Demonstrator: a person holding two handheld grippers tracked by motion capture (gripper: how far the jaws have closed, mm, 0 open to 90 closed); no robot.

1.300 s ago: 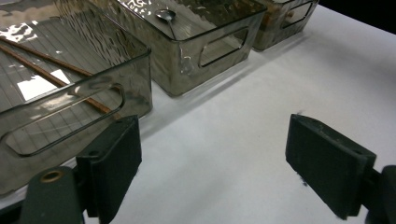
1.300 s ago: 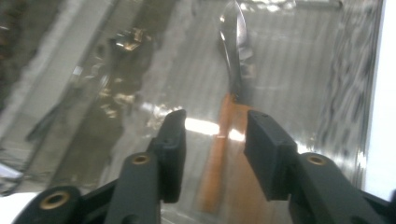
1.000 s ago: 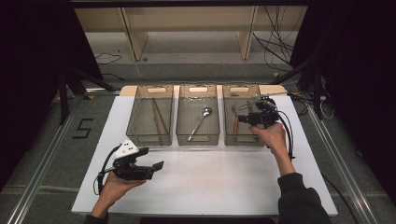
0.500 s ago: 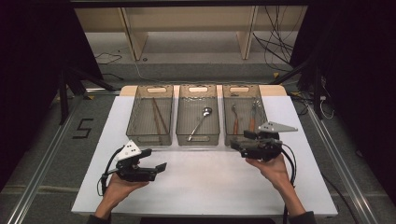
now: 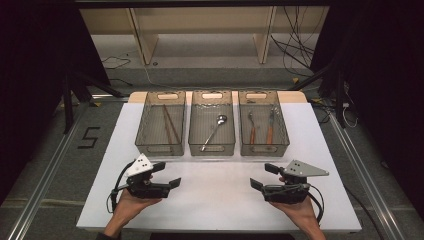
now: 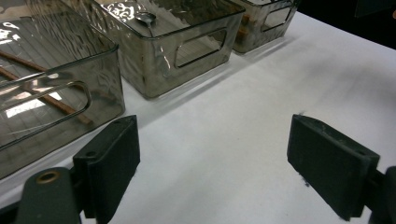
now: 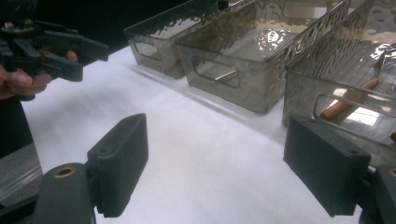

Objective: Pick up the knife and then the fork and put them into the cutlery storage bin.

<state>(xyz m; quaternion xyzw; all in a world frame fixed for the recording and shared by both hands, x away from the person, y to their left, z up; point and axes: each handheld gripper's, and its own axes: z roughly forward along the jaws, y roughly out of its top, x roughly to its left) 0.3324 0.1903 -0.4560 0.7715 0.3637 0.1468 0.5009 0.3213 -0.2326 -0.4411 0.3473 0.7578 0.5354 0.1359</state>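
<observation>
Fork + knife in right bin, long axes near-far, just beyond right gripper; jaws just opened wide, empty. Left gripper spread, empty.

free: bare white table between the two hands, near side | blocked: three bins in a row across the far side

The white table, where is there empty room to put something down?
The widest bare patch of the white table lies between the left tongs and the right tongs, in front of the three bins. The chopstick bin, spoon bin and fork-and-knife bin crowd the far edge, with narrow strips beside them.
</observation>
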